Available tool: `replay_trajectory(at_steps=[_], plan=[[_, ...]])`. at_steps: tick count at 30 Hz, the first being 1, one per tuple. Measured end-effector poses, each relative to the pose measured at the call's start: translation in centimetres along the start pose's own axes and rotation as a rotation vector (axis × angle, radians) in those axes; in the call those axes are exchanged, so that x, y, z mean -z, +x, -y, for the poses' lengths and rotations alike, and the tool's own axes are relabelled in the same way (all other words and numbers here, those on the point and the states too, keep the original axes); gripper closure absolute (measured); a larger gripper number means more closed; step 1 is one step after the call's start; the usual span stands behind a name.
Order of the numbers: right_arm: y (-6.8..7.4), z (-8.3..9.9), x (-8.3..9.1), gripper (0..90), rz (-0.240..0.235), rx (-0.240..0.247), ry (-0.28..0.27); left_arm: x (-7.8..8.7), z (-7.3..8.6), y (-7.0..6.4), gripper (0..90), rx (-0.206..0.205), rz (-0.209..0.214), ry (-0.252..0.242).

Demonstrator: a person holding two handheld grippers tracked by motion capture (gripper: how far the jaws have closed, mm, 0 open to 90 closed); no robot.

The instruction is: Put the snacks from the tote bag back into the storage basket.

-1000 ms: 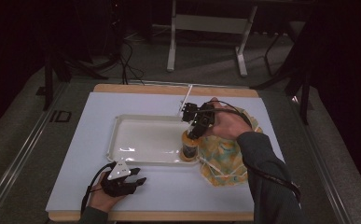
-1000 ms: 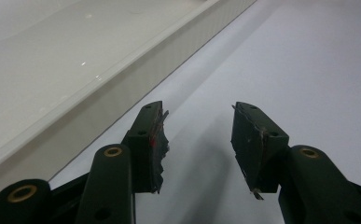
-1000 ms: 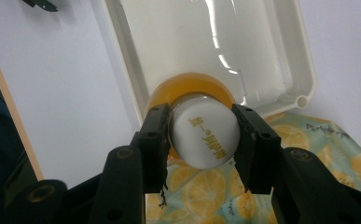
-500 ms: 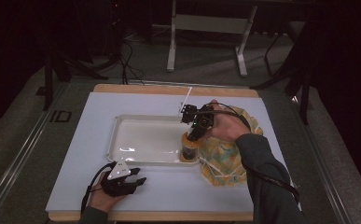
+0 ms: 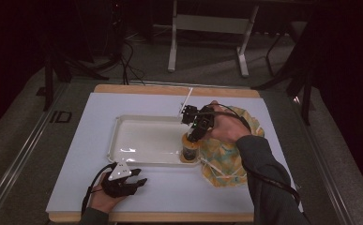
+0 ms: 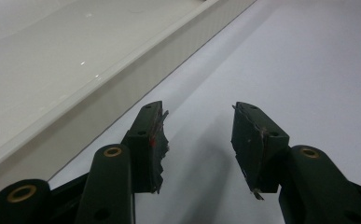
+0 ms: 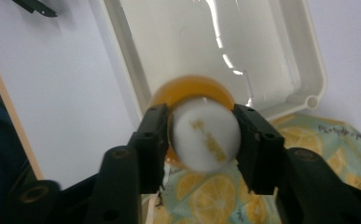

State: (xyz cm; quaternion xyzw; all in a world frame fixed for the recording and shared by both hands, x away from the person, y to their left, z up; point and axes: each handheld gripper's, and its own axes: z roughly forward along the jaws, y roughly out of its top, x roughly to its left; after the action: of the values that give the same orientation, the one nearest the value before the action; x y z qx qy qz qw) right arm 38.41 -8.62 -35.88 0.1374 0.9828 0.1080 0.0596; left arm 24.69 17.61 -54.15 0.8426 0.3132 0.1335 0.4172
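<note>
My left gripper (image 5: 123, 180) rests on the white mat (image 5: 76, 140) near the front edge of the bench (image 5: 170, 90), left of centre, just in front of the tray's front wall. In the left gripper view its jaws stand wide apart with nothing between them, only bare mat, and the tray's wall runs past on their left.

The tray (image 5: 123, 122) sits mid-mat, shallow, white and glossy. At its front right corner I see a small jar (image 5: 189, 149) with an amber body and a white lid; from the high view I cannot tell whether it stands on the tray floor or hangs just above it.

My right gripper (image 5: 195, 133) comes down on the jar from above, my right hand (image 5: 228, 127) behind it. In the right gripper view the jaws are closed against both sides of the white lid (image 7: 206, 135), the amber body showing beyond it over the tray's corner.

Right of the tray, touching its right wall, lies a lemon-print cloth (image 5: 223, 159), rumpled, near the right edge of the mat and partly under my forearm.
</note>
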Motion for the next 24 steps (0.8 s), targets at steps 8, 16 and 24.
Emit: replay_trajectory(at_steps=[8, 16, 24], plan=[[0.3, 0.2, -0.9, 42.9, -0.002, 0.018, -0.02, 0.0, 0.0, 0.0, 53.8, -0.001, 0.0, 0.002], [0.2, 0.5, -1.1, 35.8, -0.003, 0.005, -0.032, 0.0, 0.0, 0.0, 53.7, -0.003, 0.0, 0.003], [0.1, 1.1, -0.5, 34.0, -0.002, -0.005, -0.049, 0.0, 0.0, 0.0, 53.6, 0.0, 0.0, 0.001]])
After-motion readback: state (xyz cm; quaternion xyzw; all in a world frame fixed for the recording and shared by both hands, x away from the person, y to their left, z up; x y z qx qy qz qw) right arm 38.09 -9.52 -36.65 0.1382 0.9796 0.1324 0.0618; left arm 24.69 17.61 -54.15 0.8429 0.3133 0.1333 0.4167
